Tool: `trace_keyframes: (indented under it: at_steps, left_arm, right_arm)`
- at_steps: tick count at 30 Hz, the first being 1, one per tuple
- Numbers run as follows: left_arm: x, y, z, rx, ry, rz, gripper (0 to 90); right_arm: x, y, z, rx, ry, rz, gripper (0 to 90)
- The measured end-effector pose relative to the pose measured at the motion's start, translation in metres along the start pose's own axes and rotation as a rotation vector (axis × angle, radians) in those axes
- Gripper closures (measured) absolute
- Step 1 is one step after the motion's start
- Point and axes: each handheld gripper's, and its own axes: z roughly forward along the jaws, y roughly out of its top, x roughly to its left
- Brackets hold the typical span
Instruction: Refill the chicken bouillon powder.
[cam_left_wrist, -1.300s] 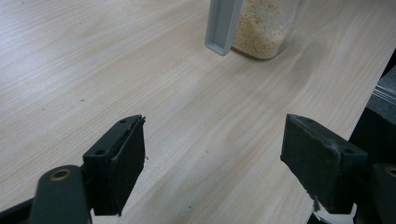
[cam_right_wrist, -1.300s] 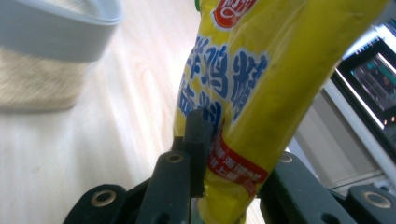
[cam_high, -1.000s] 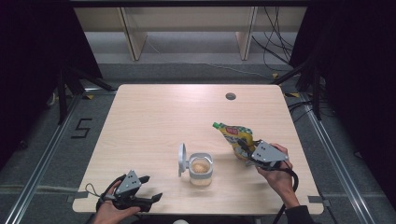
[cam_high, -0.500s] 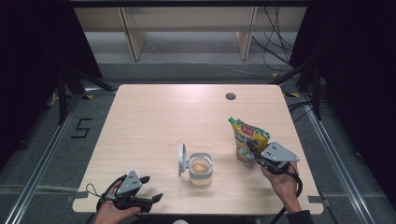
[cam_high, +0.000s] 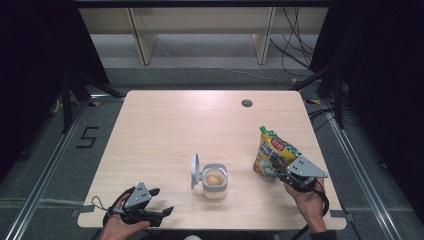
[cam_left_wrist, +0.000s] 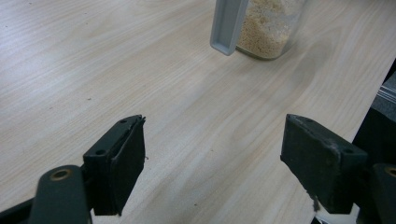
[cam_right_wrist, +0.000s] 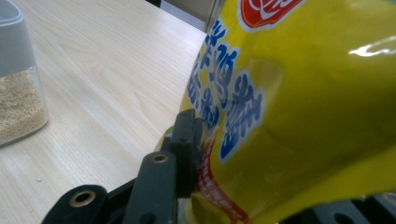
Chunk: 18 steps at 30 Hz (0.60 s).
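Observation:
A yellow pouch (cam_high: 272, 152) with blue lettering and a green cap stands nearly upright at the table's right. My right gripper (cam_high: 275, 172) is shut on its lower part. In the right gripper view the yellow pouch (cam_right_wrist: 299, 98) looms large against the left finger (cam_right_wrist: 187, 140). A clear jar (cam_high: 215, 181) of beige grains sits near the table's front middle, its grey lid (cam_high: 194, 171) flipped open to the left. My left gripper (cam_high: 159, 202) rests open at the front left corner. The left gripper view shows the jar (cam_left_wrist: 268, 28) far beyond wide-apart jaws.
The light wooden table (cam_high: 200, 130) has a round cable hole (cam_high: 246, 103) at the back right. Shelving (cam_high: 200, 30) and cables lie on the floor behind the table. A metal rail (cam_high: 360, 175) runs along the right side.
My right gripper has swung the pouch from tilted over near the jar to nearly upright, and moved it rightward, away from the jar. The left gripper has stayed put.

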Motion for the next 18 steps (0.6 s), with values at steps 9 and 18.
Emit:
trace_keyframes:
  at_steps: [9, 18]
  left_arm:
    - [0.001, 0.001, -0.002, 0.024, 0.001, 0.015, 21.3]
    - [0.0, 0.001, -0.002, 0.009, -0.001, 0.015, 21.3]
  right_arm:
    - [0.001, 0.0, -0.009, 0.003, -0.044, 0.058, 49.1]
    - [0.013, -0.003, -0.025, 0.049, -0.067, 0.182, 35.1]
